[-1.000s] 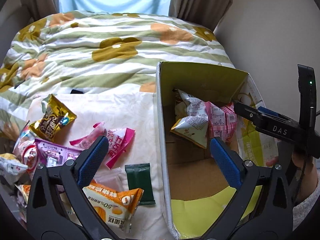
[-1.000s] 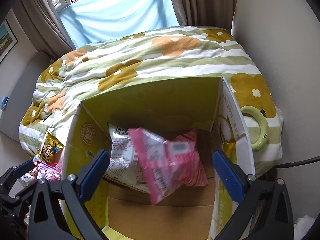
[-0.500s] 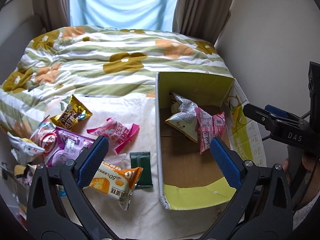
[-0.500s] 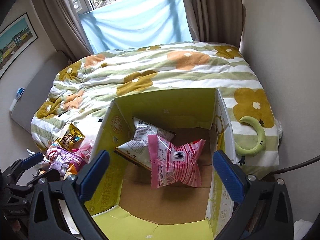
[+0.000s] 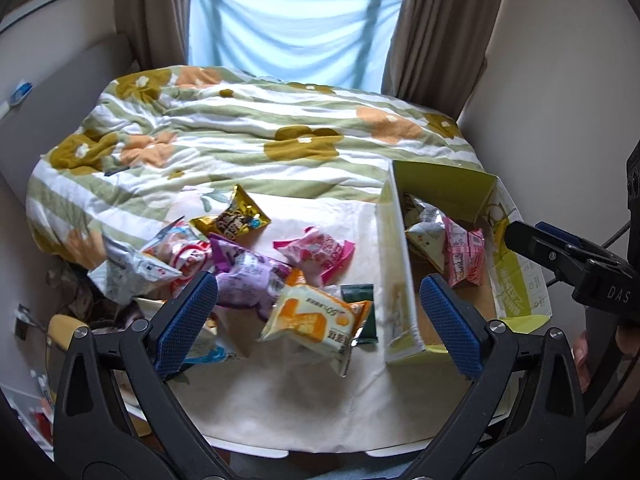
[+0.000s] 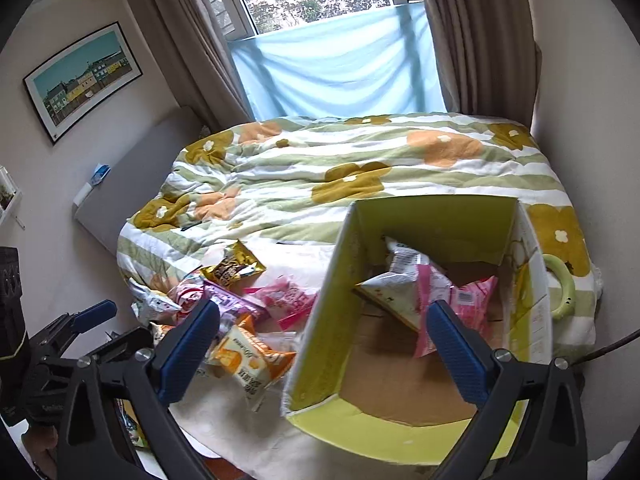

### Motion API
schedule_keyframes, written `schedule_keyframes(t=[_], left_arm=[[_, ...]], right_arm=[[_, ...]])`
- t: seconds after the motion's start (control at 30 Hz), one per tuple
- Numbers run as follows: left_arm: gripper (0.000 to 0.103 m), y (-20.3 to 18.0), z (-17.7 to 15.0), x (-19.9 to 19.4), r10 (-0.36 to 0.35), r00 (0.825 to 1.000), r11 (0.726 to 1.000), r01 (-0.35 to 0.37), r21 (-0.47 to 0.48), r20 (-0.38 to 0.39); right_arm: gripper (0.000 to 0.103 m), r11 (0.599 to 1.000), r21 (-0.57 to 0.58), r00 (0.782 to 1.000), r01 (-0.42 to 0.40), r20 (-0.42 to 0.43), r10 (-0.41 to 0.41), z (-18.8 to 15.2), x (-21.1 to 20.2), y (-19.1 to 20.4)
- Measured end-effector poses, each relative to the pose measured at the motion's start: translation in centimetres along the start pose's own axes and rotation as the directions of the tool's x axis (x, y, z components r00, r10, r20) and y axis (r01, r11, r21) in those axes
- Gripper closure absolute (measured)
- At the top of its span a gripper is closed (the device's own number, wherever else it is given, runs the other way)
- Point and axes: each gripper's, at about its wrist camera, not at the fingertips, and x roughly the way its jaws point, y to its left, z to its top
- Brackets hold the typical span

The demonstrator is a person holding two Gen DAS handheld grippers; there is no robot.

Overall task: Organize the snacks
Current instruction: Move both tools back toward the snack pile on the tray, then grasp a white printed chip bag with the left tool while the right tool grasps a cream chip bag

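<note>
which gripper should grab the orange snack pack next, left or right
Left, probably. The left gripper is open and empty with the orange snack pack between its fingers. The right gripper, also open, straddles the wall of the box.

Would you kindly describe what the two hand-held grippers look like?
Both are black plastic frames with silver bolts and blue textured pads: the left hand-held gripper and the right hand-held gripper. The right one's side reads "DAS", and a dark cable trails beside it.
</note>
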Motion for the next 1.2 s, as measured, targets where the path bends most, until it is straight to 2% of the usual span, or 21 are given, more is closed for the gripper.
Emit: schedule_keyframes(t=[0.13,0.4,0.53,0.7,0.9,1.07,1.2], left_arm=[[0.002,5.3,-0.6,-1.0,-0.001,1.0,1.0,0.001,0.017,-0.001],[0.002,15.7,-1.0,-2.1,-0.017,1.0,0.998,0.019,0.053,-0.022],[0.002,19.8,-1.0,-1.5,-0.014,0.999,0.994,0.019,0.107,-0.044],[0.002,23.6,-0.7,1.5,-0.025,0.992,0.982,0.047,0.185,-0.12],[0.002,25.9,-0.3,6.9,-0.064,0.969,0.956,0.128,0.264,-0.238],[0.002,26.3,-0.4,11.3,-0.103,0.938,0.94,0.2,0.275,-0.331],[0.002,26.4,-0.9,13.8,-0.114,0.922,0.939,0.221,0.262,-0.371]], right_arm=[[0.0,0.999,0.028,1.0,-0.031,0.002,0.031,-1.8,1.4,4.4],[0.0,0.993,0.116,0.999,-0.021,-0.024,0.024,-6.0,5.1,12.5],[0.0,0.988,0.152,1.0,-0.012,-0.027,0.016,-7.8,7.0,15.3],[0.0,0.983,0.183,0.998,0.008,-0.056,0.003,-9.9,9.7,18.2],[0.0,0.985,0.17,0.994,0.008,-0.107,0.01,-11.6,13.2,20.5],[0.0,0.994,0.109,0.991,0.02,-0.131,-0.006,-12.4,16.2,21.6],[0.0,0.998,0.065,0.989,0.011,-0.148,-0.001,-12.7,18.7,21.8]])
